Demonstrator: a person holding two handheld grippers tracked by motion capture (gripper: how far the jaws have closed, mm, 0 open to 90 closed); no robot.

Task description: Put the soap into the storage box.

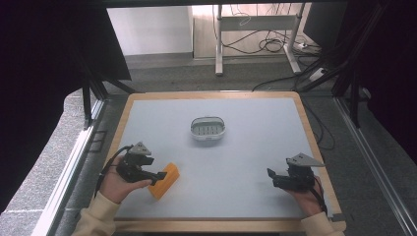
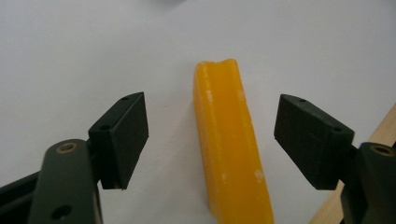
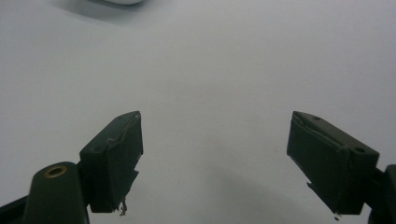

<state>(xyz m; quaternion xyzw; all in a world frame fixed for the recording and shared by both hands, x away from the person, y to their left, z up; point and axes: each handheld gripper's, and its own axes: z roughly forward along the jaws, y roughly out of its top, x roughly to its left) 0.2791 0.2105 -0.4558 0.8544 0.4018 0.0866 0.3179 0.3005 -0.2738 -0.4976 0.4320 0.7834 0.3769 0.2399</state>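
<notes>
**Orange block between my open left tongs**

My left tongs (image 2: 211,135) stand spread around an orange block (image 2: 231,144) at the near left of the bench (image 1: 255,147), neither pad touching it. A white oval basket (image 1: 208,129) sits mid-bench, farther off, with bare surface between. My right tongs (image 3: 215,158), near right, gape over empty surface. The block's near end is cut off in the left gripper view.

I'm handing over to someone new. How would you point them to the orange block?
Start at the grey mat on the wood-edged table and go to its near left corner, where the left gripper sits. The orange block lies on the mat between its open jaws, untouched. It is the only orange thing there; the white basket sits farther back, mid-mat.
</notes>
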